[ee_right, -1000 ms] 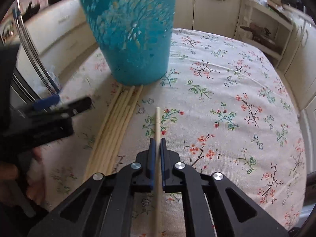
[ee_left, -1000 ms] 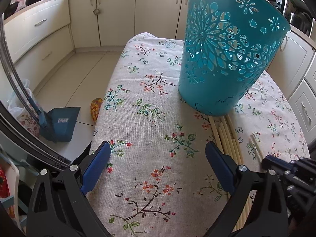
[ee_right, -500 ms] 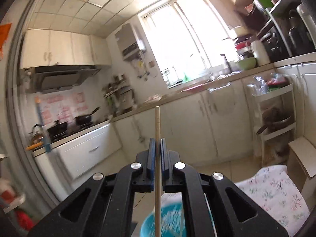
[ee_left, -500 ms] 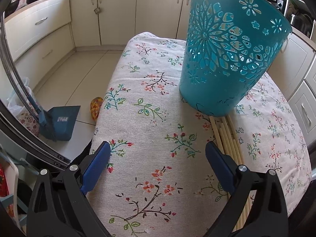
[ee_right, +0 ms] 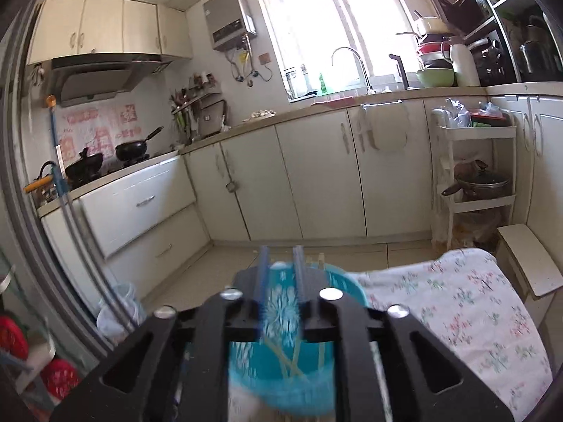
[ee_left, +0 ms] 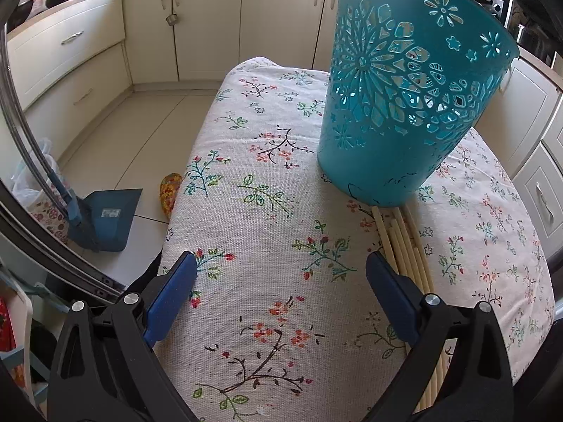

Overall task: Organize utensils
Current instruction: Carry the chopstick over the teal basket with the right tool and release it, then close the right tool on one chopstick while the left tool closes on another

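Kitchen cabinets and a tiled floor surround a table draped in a floral tablecloth. On it stands a teal perforated basket, and touching its base a bundle of pale wooden chopsticks lies flat on the cloth.

Spread wide, the left gripper hovers over bare cloth with nothing between its blue pads, the bundle just beside its right finger. High over the basket's mouth, the right gripper has its jaws opening. No stick shows between them, though blur makes that hard to confirm.

From here, a released stick could glance off the rim and fall to the floor if the drop is off-centre. The tall, light basket might also tip, since neither gripper steadies it.

Only the right wrist view looks down into the basket, where several sticks seem to lean already. Only the left wrist view shows the bundle waiting on the table and a dustpan on the floor.
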A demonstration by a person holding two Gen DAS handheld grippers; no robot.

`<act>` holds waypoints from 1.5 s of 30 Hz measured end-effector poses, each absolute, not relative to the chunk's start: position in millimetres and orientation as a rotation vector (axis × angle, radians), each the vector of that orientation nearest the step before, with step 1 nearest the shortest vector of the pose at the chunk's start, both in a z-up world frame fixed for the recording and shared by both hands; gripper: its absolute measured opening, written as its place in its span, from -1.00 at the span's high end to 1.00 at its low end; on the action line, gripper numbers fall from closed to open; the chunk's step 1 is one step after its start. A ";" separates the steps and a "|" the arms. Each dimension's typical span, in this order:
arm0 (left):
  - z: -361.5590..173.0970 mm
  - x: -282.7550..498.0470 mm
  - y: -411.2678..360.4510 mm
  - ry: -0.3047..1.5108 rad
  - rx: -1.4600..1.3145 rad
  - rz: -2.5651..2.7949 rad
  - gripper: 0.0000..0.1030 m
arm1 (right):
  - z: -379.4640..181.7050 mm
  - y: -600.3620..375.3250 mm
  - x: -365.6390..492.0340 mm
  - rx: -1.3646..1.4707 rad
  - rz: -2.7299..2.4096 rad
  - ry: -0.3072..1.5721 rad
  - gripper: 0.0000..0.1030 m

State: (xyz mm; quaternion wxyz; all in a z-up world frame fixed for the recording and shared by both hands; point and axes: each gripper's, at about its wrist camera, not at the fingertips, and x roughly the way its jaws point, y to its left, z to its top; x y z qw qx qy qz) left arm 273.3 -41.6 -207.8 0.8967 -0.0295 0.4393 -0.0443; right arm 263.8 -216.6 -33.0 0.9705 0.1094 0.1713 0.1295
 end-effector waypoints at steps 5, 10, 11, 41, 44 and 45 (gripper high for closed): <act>-207.4 273.0 -42.1 0.907 -0.057 -0.088 -0.80 | -69.2 -225.2 206.2 0.159 0.252 0.442 0.49; -205.5 269.9 -42.5 0.895 -0.051 -0.084 -0.80 | -135.0 -227.5 184.4 0.167 0.219 0.661 0.51; -205.1 269.3 -42.6 0.892 -0.050 -0.083 -0.80 | -145.8 -228.0 185.9 0.185 0.218 0.709 0.52; -206.3 270.5 -40.6 0.898 -0.063 -0.088 -0.80 | -180.2 -205.3 231.1 0.053 0.217 0.930 0.85; -206.5 270.4 -42.4 0.898 -0.055 -0.104 -0.80 | -179.5 -217.3 219.9 0.069 0.201 0.940 0.86; -206.5 270.2 -45.5 0.901 -0.041 -0.121 -0.80 | -179.8 -223.3 213.6 0.087 0.198 0.939 0.86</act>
